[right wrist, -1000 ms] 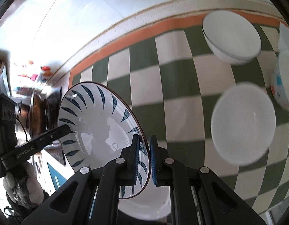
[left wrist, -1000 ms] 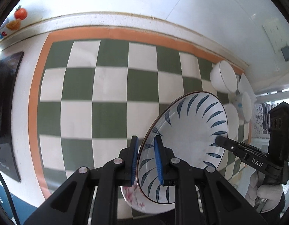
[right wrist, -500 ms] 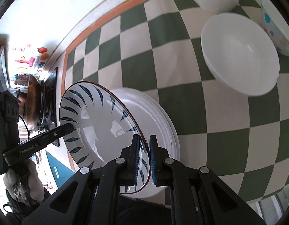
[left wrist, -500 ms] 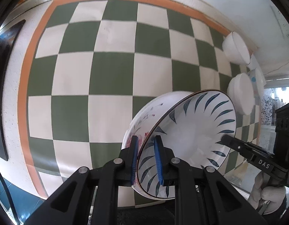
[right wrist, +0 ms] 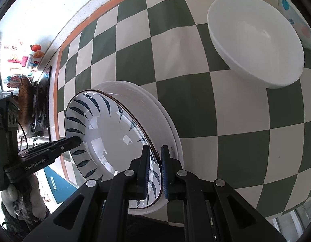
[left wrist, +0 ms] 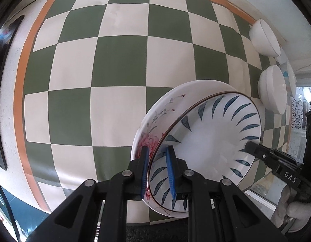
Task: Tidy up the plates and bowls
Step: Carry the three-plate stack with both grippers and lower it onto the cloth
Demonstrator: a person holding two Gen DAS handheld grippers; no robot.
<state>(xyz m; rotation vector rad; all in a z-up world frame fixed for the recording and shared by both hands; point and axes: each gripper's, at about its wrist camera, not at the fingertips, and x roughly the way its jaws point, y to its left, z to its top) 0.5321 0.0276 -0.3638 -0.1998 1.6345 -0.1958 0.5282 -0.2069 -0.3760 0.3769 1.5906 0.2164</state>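
A green-and-cream checked tablecloth (left wrist: pixel 119 64) with an orange border carries a white plate with blue leaf strokes (left wrist: pixel 212 141), a pink-flowered white plate (left wrist: pixel 155 125) and plain white bowls (right wrist: pixel 256 40).

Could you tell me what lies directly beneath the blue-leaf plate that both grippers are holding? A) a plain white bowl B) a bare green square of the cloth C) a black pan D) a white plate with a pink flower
D: the blue-leaf plate sits over a flowered plate, whose pink bloom shows beside the left gripper.
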